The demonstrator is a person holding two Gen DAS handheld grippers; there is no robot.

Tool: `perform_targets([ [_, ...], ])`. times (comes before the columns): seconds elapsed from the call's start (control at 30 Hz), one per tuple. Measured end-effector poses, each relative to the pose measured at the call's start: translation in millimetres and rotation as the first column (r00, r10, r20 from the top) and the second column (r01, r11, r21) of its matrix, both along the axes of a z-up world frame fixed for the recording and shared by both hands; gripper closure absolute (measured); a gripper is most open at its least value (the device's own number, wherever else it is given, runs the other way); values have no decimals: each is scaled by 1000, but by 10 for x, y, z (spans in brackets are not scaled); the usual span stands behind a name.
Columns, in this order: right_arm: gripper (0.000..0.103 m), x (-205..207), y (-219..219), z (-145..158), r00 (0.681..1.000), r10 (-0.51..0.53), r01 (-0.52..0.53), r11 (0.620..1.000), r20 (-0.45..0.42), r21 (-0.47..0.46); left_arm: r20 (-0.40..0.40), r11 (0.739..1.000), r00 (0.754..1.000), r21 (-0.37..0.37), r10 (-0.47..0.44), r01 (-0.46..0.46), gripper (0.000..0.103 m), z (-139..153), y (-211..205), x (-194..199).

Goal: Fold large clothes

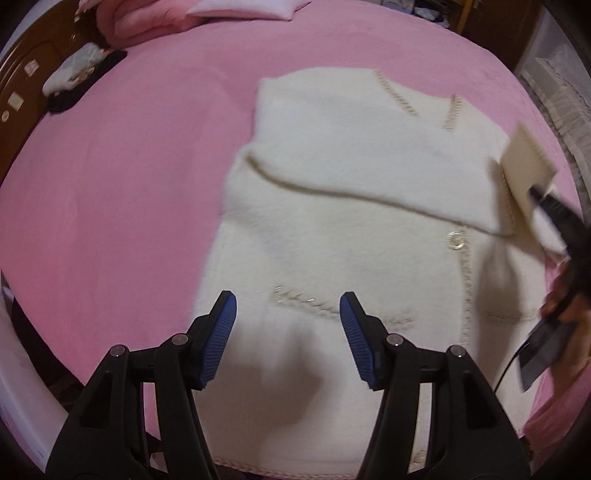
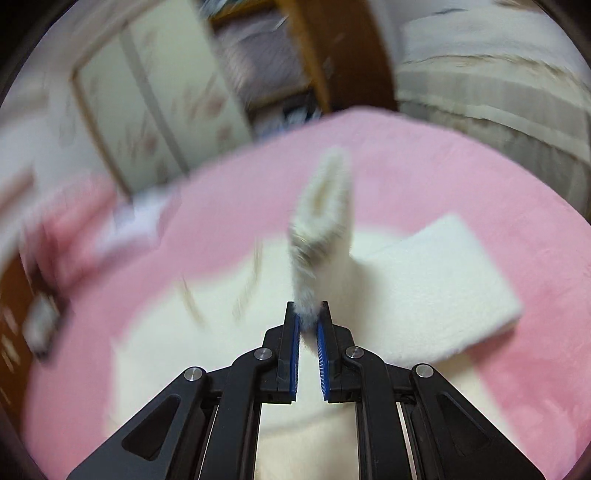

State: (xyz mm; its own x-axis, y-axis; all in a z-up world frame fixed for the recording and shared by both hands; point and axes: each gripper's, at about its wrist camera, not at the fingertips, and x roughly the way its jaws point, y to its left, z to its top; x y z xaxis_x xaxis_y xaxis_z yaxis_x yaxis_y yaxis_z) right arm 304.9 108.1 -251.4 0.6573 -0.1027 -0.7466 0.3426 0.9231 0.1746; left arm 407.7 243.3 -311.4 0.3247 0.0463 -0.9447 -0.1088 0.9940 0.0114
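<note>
A fluffy cream cardigan [image 1: 332,192] with braided trim and a round button lies spread on the pink bedspread [image 1: 129,192]; one sleeve is folded across its chest. My left gripper [image 1: 288,314] hangs above its lower half, open, with nothing between the blue pads. At the right edge of the left wrist view my right gripper [image 1: 535,192] lifts the other sleeve's cuff [image 1: 528,162] off the bed. In the right wrist view my right gripper [image 2: 308,317] is shut on that sleeve [image 2: 321,221], which sticks up blurred beyond the fingertips, with the cardigan [image 2: 424,280] below.
A dark wooden headboard [image 1: 26,81] borders the bed at the upper left, with small folded clothes [image 1: 74,70] and pink pillows [image 1: 155,18] near it. A wardrobe [image 2: 147,110] and lace-covered furniture [image 2: 498,74] stand beyond the bed. A hand [image 1: 569,306] holds the right gripper.
</note>
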Motion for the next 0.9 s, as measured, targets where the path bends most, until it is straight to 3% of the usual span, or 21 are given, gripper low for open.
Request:
perform_targets([
  [0.07, 94, 92, 280, -343, 991, 17, -22, 999, -134, -38, -9, 1000, 1000, -17, 4, -4, 48, -59, 117, -24],
  [0.17, 87, 117, 560, -533, 974, 12, -36, 994, -225, -105, -16, 999, 1000, -23, -25, 25, 48, -96, 118, -10],
  [0.23, 61, 126, 597, -526, 974, 64, -81, 994, -219, -68, -17, 998, 999, -36, -52, 51, 48, -105, -22, 40],
  [0.33, 45, -4, 592, -480, 971, 167, -163, 986, -173, 35, 13, 989, 996, -123, -86, 87, 48, -51, -245, 163],
  [0.43, 35, -206, 643, -337, 966, 188, -195, 981, -176, -23, 49, 959, 992, -251, -120, 128, 48, 36, -519, 350],
  [0.53, 33, -523, 607, -391, 968, 175, -184, 982, -182, -35, 98, 918, 986, -364, -132, 159, 48, 72, -810, 557],
  [0.63, 32, -793, 355, -453, 968, 149, -145, 989, -201, 33, 92, 870, 983, -459, -157, 182, 48, -43, -1175, 819],
  [0.7, 33, -940, 187, -537, 966, 140, -129, 990, -217, 63, 65, 863, 979, -463, -191, 199, 50, -161, -1418, 966],
  [0.77, 33, -1132, -275, -793, 967, 116, -99, 991, -227, 87, 40, 862, 980, -471, -193, 189, 53, -276, -1584, 1068],
  [0.9, 33, -1324, -674, -822, 974, 80, -57, 992, -212, 113, -67, 843, 987, -531, -145, 88, 60, -669, -1846, 1276],
])
